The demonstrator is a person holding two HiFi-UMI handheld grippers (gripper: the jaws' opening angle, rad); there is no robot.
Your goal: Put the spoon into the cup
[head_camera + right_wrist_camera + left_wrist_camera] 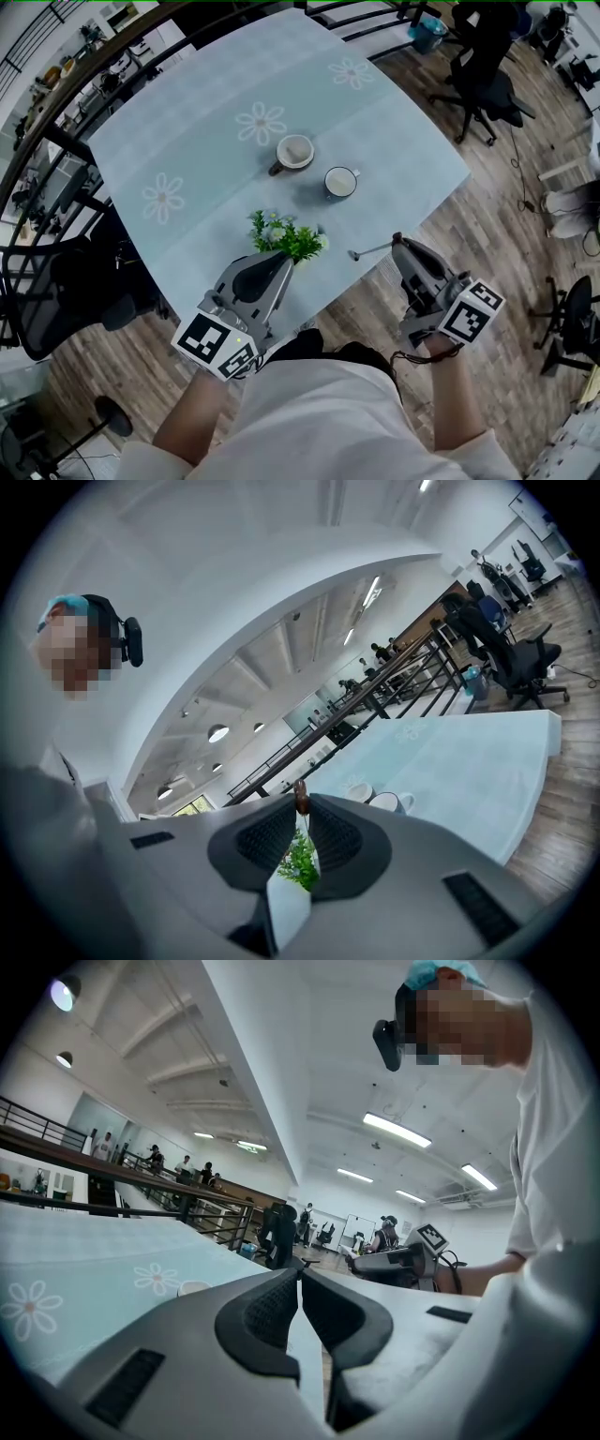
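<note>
Two cups stand mid-table on the pale blue cloth: a white cup with a brown handle (293, 152) and a dark-walled mug (340, 182) to its right. My right gripper (397, 242) hangs off the table's near right edge, shut on a metal spoon (370, 249) whose bowl points left. In the right gripper view the spoon's end (301, 799) sticks up between the pinched pads, with both cups (384, 802) far ahead. My left gripper (284, 258) is shut and empty, just behind a small potted plant (286, 236). Its jaws (300, 1277) meet with nothing between them.
The cloth-covered table (187, 131) has daisy prints and a near edge right in front of both grippers. A black office chair (483, 89) stands at the far right on the wooden floor, another (56, 291) at the left. A dark railing (56, 122) runs along the table's left side.
</note>
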